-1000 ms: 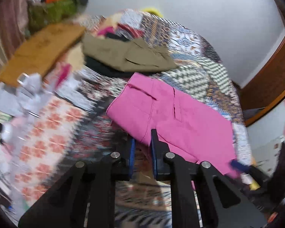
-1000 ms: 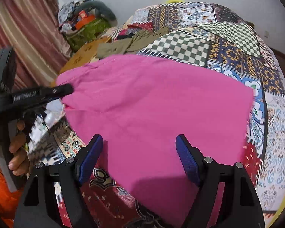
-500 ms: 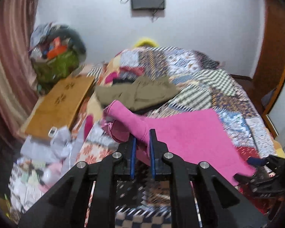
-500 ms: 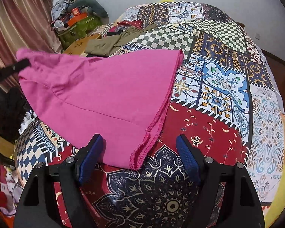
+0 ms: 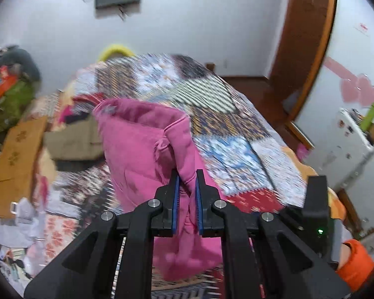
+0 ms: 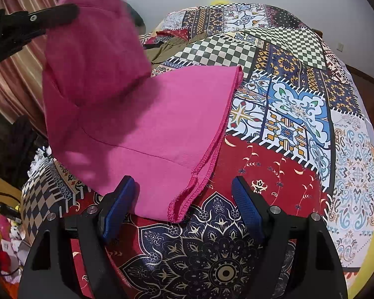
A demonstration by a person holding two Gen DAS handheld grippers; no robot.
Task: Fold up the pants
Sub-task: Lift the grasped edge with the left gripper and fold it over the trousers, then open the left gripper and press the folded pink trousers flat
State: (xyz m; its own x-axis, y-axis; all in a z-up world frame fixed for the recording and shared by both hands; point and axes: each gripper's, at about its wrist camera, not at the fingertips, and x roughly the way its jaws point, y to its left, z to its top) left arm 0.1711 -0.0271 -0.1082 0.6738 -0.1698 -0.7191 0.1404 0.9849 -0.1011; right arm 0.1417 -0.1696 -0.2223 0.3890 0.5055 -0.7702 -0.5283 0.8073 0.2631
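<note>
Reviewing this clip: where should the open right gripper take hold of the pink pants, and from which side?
Judging from the right wrist view: the stitched hem corner of the pink pants, lying flat on the quilt between the right gripper fingers. Approach from the near edge, sliding one finger underneath.

Pink pants [image 6: 147, 114], one end lifted, hem on bed

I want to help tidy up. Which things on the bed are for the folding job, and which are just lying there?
For the job:
pink pants
left gripper, shut on the pants
right gripper, open

Just lying about:
olive garment
cardboard sheet
patchwork quilt, only the surface underneath
</note>
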